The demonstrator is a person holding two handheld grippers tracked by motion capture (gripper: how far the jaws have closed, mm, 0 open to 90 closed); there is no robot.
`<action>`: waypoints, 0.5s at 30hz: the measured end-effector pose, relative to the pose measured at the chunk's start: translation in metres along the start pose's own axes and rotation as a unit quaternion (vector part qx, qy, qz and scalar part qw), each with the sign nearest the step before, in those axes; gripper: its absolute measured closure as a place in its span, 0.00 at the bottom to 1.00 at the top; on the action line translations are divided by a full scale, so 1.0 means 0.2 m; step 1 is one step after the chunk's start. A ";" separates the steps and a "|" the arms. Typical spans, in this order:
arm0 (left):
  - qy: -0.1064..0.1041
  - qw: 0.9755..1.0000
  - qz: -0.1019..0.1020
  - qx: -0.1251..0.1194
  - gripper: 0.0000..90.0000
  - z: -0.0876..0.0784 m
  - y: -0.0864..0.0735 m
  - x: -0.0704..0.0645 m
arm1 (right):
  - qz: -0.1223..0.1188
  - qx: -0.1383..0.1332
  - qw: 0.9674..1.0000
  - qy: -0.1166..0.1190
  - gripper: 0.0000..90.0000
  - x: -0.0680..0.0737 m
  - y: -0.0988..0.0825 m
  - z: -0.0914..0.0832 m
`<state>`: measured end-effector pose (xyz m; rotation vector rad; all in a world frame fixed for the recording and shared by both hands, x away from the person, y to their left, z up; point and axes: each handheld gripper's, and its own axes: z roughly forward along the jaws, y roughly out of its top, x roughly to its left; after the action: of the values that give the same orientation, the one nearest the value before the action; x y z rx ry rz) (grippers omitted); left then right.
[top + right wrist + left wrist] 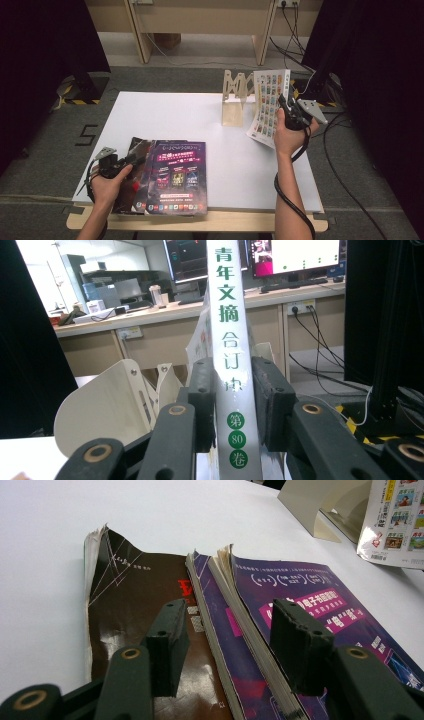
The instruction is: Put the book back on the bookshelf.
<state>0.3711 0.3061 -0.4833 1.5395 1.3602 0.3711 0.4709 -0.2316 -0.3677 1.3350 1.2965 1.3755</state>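
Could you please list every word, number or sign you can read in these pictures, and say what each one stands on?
"青年文摘 合订本 第80卷": down the white spine of the magazine clamped in the right gripper.
"5": marked on the grey floor left of the table.
Purple magazine cover: pink and white lettering, too blurred to read.
Brown book cover: small white lettering, too small to read.

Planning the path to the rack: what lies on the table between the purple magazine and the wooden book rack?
Nothing: in the high view, bare white table runs from the purple magazine to the wooden book rack.
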 end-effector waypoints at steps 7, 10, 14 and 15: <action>0.000 1.000 0.000 -0.001 0.54 0.00 0.00 0.00 | -0.016 -0.004 1.000 0.005 0.81 -0.03 -0.04 -0.09; -0.001 1.000 0.001 0.000 0.54 0.00 0.00 -0.01 | -0.021 -0.001 1.000 0.009 0.81 -0.04 -0.05 -0.14; -0.001 1.000 0.002 0.001 0.54 0.01 0.00 -0.01 | -0.034 0.001 0.999 0.015 0.81 -0.05 -0.07 -0.19; -0.001 1.000 0.002 0.001 0.54 0.00 0.00 -0.01 | -0.032 0.003 0.999 0.019 0.81 -0.05 -0.07 -0.21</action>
<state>0.3712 0.3039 -0.4829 1.5441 1.3576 0.3708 0.4291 -0.2444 -0.3791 1.2665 1.3570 1.3595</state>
